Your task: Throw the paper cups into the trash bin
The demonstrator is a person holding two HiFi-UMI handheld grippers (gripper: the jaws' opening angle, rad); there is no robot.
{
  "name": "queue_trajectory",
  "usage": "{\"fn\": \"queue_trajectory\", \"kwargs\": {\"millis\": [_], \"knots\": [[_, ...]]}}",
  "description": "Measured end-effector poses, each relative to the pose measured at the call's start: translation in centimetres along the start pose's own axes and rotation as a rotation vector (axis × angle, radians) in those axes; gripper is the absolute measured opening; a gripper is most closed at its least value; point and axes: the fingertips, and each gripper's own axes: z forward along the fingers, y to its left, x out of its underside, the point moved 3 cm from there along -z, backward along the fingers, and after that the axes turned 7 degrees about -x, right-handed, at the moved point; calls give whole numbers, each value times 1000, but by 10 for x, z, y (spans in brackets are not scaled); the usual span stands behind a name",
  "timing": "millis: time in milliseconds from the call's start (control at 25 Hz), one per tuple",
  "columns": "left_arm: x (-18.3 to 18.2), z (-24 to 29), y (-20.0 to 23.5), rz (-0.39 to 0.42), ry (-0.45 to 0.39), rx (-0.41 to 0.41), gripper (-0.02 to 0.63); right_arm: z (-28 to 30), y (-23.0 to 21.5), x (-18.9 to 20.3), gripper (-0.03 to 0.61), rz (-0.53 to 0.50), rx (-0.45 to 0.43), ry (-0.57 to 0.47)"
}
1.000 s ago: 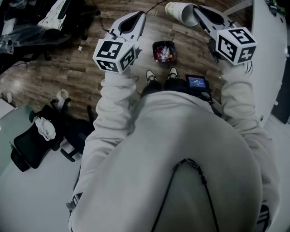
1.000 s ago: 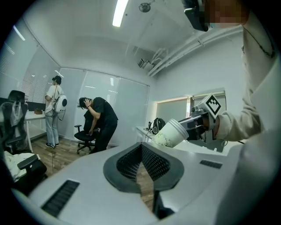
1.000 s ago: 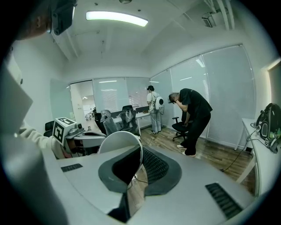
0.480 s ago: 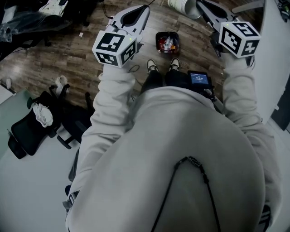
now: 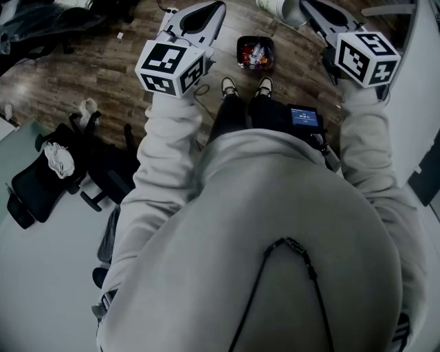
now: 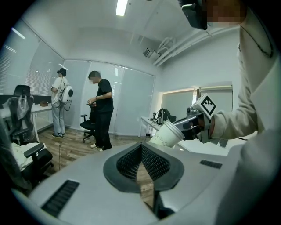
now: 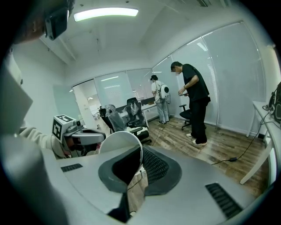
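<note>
Both your grippers have come lower since the earlier frame, and the far edge now cuts the one paper cup (image 5: 277, 7). Just beyond your two shoes (image 5: 229, 86) stands one trash bin (image 5: 255, 53), with free wood floor around it. Your left gripper (image 6: 141, 151) is pressed together and empty. Your right gripper (image 7: 139, 154) pinches the cup's rim, beyond the bin and to its right. The cup's print is unreadable.

The head view is dim, while ceiling lamps (image 7: 105, 14) brighten both fisheye-warped gripper views.
</note>
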Motion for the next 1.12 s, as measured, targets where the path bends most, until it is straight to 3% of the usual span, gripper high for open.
{"fn": "queue_trajectory", "kwargs": {"millis": [280,520,760,1120], "knots": [[28,11,17,-43,40,-42,-6,27,-14,25,38,30,-32,40],[70,35,23,-93,88,-41,-6,57,-38,82,38,11,-45,117],[150,64,34,-115,165,-27,-6,96,-72,171,38,33,-38,197],[301,116,45,-166,245,4,-6,151,-106,324,38,54,-78,292]]}}
